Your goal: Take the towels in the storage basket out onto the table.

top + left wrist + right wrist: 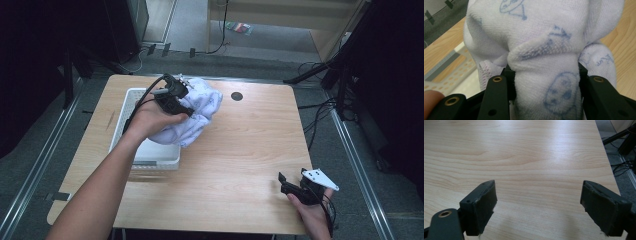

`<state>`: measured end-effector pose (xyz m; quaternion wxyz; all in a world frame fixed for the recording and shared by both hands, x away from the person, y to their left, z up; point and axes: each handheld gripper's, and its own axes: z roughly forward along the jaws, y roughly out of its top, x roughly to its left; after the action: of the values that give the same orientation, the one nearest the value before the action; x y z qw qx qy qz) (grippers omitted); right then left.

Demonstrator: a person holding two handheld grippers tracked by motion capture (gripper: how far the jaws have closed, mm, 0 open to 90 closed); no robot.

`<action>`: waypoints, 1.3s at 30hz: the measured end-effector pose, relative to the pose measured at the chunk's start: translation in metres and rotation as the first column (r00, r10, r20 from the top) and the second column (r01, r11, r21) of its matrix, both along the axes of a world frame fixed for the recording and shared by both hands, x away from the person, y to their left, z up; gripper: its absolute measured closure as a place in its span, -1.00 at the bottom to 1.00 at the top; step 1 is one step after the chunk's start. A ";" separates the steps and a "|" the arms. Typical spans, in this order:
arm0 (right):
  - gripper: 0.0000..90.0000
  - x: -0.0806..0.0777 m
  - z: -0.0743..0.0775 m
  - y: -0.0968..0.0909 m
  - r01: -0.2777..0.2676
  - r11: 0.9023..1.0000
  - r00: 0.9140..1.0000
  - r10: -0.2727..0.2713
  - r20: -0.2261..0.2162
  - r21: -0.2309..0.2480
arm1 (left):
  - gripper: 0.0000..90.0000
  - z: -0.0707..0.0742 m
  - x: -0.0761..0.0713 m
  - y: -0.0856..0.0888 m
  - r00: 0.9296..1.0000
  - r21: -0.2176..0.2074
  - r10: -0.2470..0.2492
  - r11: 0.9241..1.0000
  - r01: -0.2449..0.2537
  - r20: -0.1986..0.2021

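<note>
The left gripper point(186, 107) is clamped on the white towel point(197, 112) and holds it up over the far end of the white basket point(127, 107) — next it likely must lift the towel clear and carry it over the table point(250, 145) — while the right gripper point(290, 186) waits with jaws wide apart.

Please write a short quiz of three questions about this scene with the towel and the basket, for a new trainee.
1. True or false: the left gripper holds the white printed towel between its jaws.
2. What stands on the table at its left side, under the lifted towel?
A. a white basket
B. a blue bucket
C. a cardboard box
3. How do the jaws of the right gripper stand, and what is between them?

Key
1. True: both jaws press on a bunched fold of the towel.
2. A, the white basket.
3. They stand wide open above the bare table, with nothing between them.
</note>
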<state>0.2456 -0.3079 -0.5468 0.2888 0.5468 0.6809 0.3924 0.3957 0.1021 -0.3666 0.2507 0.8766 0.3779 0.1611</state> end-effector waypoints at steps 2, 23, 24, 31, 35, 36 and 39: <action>-0.69 0.000 0.000 0.000 -0.001 1.000 1.000 0.001 0.000 0.000 | 0.24 -0.002 0.000 -0.006 1.000 0.001 -0.009 1.000 0.009 -0.002; -0.69 0.000 0.000 -0.001 -0.005 1.000 1.000 0.005 0.003 0.006 | 0.23 -0.025 0.006 -0.066 0.998 -0.023 -0.063 0.998 0.062 -0.030; -0.69 0.000 0.000 -0.001 -0.006 1.000 1.000 0.006 0.002 0.006 | 0.23 -0.026 0.006 -0.068 0.997 -0.021 -0.066 0.998 0.065 -0.034; -0.69 0.000 0.000 -0.001 -0.007 1.000 1.000 0.007 0.004 0.007 | 0.22 -0.041 0.008 -0.083 0.996 -0.034 -0.072 0.997 0.071 -0.048; -0.70 0.000 0.000 -0.001 -0.007 1.000 1.000 0.007 0.003 0.007 | 0.21 -0.049 0.009 -0.086 0.996 -0.032 -0.075 0.997 0.073 -0.057; -0.70 0.000 0.000 -0.001 -0.007 1.000 1.000 0.007 0.003 0.007 | 0.21 -0.052 0.009 -0.087 0.995 -0.030 -0.083 0.996 0.082 -0.062; -0.70 0.000 0.000 -0.001 -0.007 1.000 1.000 0.007 0.003 0.007 | 0.18 -0.060 0.009 -0.091 0.993 -0.025 -0.090 0.996 0.089 -0.077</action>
<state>0.2457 -0.3091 -0.5467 0.2865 0.5446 0.6811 0.3967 0.4043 0.0106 -0.4263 0.2520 0.8956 0.3494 0.1114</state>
